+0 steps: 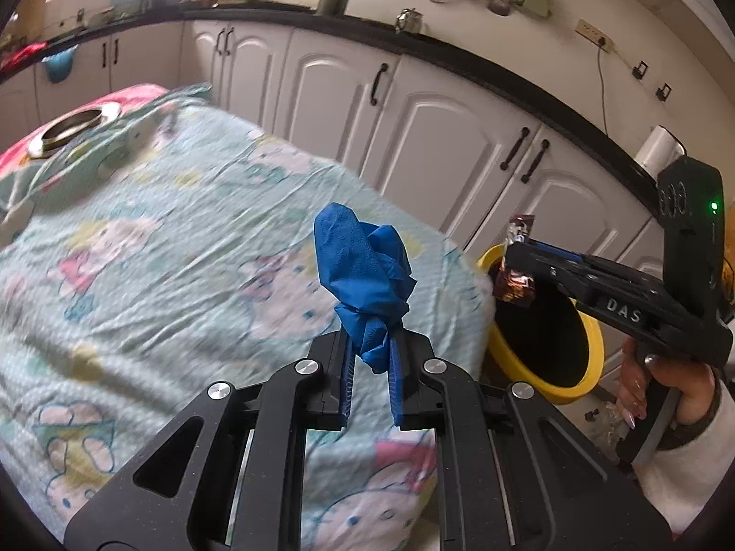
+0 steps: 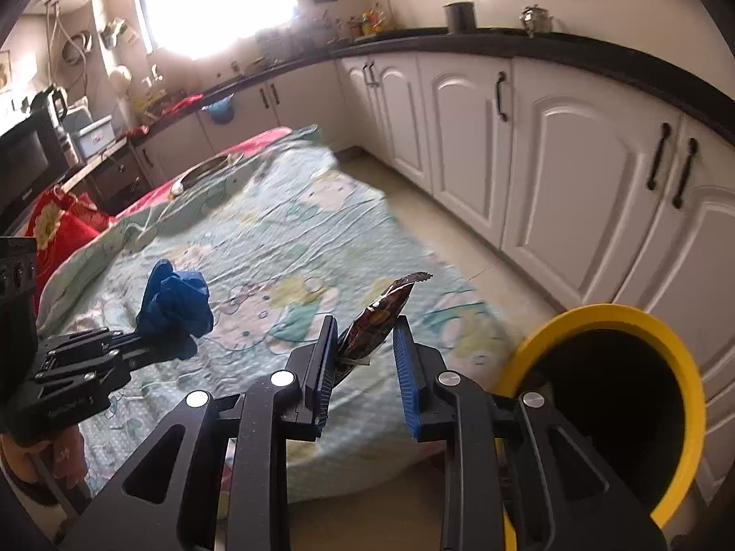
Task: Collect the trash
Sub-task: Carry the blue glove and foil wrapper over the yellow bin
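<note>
Left gripper (image 1: 371,344): pinching crumpled blue glove (image 1: 363,271), bulk upward, above patterned sheet (image 1: 183,238).
Right gripper (image 2: 363,344): clamping dark wrapper (image 2: 379,317), long axis up-right, beside yellow bin (image 2: 680,353).

The bin (image 2: 602,418) is cut by the right-wrist view's lower edge and its inside is black, the wrapper's (image 2: 374,328) print is unreadable, and the far cloth (image 1: 151,211) is blurred.

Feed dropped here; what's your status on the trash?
Left tongs shut on blue glove. Right tongs hold wrapper. Yellow bin close, nothing between.
</note>
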{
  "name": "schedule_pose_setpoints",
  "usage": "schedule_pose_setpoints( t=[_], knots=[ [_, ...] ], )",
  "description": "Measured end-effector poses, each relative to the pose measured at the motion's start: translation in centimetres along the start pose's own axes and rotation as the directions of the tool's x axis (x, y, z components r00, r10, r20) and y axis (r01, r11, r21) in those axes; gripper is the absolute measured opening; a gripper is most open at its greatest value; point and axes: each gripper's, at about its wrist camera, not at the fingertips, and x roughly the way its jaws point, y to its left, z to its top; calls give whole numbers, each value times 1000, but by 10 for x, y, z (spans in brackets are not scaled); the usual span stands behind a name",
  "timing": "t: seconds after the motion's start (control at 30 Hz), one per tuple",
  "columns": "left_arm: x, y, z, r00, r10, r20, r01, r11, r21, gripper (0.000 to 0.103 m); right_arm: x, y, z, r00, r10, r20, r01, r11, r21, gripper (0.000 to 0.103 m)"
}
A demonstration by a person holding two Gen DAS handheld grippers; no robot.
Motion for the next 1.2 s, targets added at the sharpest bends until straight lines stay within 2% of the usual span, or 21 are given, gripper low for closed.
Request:
schedule_pose_setpoints(
  t=[0.5,0.8,1.2],
  knots=[
    [26,-80,31,997,-77,9,75,991,110,7,-68,-75,-21,988,-116,102,104,988,115,24],
    [61,-141,38,991,-127,-36,132,969,210,7,-91,-117,-48,975,-194,113,167,963,211,24],
    [108,-188,28,982,-150,-116,176,947,268,7,-102,-148,-81,959,-269,92,236,933,270,24]
  ],
)
